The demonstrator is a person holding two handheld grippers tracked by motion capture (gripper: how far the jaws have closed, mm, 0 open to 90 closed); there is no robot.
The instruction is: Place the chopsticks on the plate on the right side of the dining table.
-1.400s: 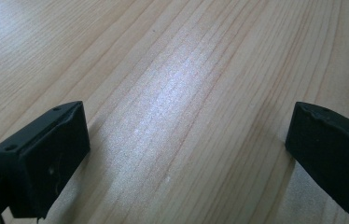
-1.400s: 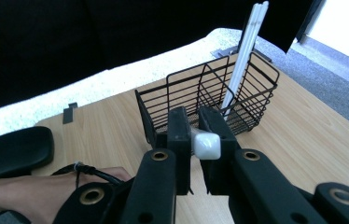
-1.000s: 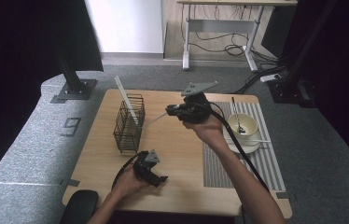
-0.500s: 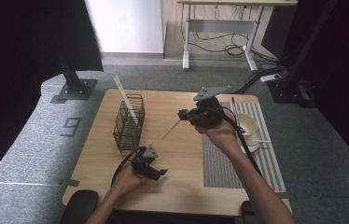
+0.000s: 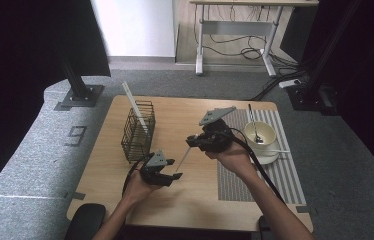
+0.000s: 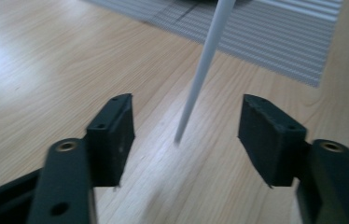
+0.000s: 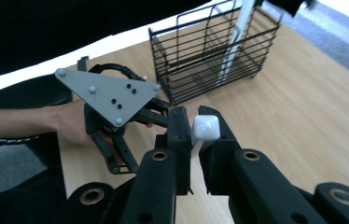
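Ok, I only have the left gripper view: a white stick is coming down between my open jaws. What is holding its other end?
Observer: The right gripper is shut on the white chopstick, gripping its thick square end.
Operator: And is the tip touching the table?
Observer: From the high view the chopstick slopes down from the right gripper toward the left gripper; whether the tip touches the table I cannot tell.
Operator: Where is the wire basket from here?
Observer: The wire basket stands on the table just beyond the left gripper, with another white chopstick leaning in it.
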